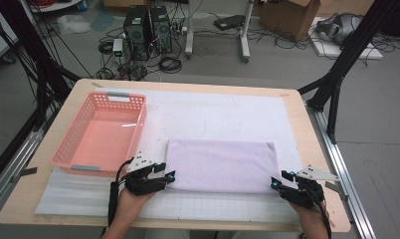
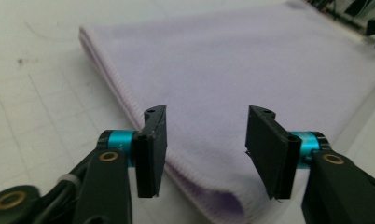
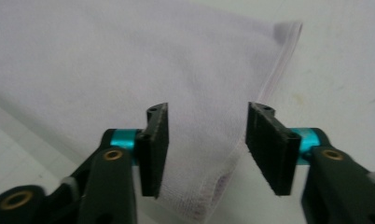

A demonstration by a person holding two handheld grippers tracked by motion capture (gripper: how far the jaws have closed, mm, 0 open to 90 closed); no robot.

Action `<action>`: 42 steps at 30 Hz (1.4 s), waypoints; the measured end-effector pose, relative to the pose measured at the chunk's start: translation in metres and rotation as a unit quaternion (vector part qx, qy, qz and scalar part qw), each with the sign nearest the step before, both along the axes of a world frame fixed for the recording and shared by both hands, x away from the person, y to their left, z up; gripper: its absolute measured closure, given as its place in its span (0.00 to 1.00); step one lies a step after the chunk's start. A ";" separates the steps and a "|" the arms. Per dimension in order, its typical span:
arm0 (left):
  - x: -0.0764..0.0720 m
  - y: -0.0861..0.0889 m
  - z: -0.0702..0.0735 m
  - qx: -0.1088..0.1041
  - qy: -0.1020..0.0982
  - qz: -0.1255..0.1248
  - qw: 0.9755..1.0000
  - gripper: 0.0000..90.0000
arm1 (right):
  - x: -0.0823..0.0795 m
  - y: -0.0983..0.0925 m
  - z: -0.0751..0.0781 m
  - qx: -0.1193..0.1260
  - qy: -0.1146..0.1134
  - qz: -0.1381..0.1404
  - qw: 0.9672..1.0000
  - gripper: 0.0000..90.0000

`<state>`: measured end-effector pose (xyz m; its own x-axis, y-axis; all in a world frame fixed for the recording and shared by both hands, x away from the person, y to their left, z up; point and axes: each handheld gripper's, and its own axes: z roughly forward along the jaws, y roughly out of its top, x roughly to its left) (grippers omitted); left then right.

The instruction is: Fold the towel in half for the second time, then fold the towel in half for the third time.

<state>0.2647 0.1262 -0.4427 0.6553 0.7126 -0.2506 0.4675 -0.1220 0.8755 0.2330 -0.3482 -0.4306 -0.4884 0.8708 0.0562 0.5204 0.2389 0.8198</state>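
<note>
- While the high view is looking down on the table, a folded lilac towel (image 1: 222,165) is lying flat on the white gridded mat (image 1: 228,206), just right of the pink plastic basket (image 1: 101,134); the left gripper (image 1: 169,175) is sitting at its near-left corner and the right gripper (image 1: 274,183) at its near-right corner.
- Judging by its nap and rounded folds, it is looking soft, light and limp, so it is likely sagging wherever it is unsupported.
- Along the left gripper view, the left gripper (image 2: 206,147) is standing about half open, gripping nothing, with the towel's (image 2: 232,70) stitched, folded corner lying beneath and between the jaws.
- Along the right gripper view, the right gripper (image 3: 207,149) is likewise standing part open and empty over the towel's (image 3: 129,60) hemmed corner.
- Pinching both near corners through all layers is seeming the safest hold.
</note>
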 end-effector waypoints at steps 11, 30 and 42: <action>-0.007 0.000 0.013 -0.044 -0.073 0.010 0.996 0.19 | -0.012 -0.006 0.019 0.032 -0.095 -0.014 0.995 0.22; -0.005 0.002 0.009 -0.032 -0.055 0.015 0.998 0.20 | -0.008 -0.009 0.015 0.032 -0.079 -0.014 0.996 0.22; -0.009 -0.003 0.003 0.010 -0.016 0.006 1.000 0.23 | -0.003 -0.005 0.014 0.035 -0.058 -0.005 0.998 0.22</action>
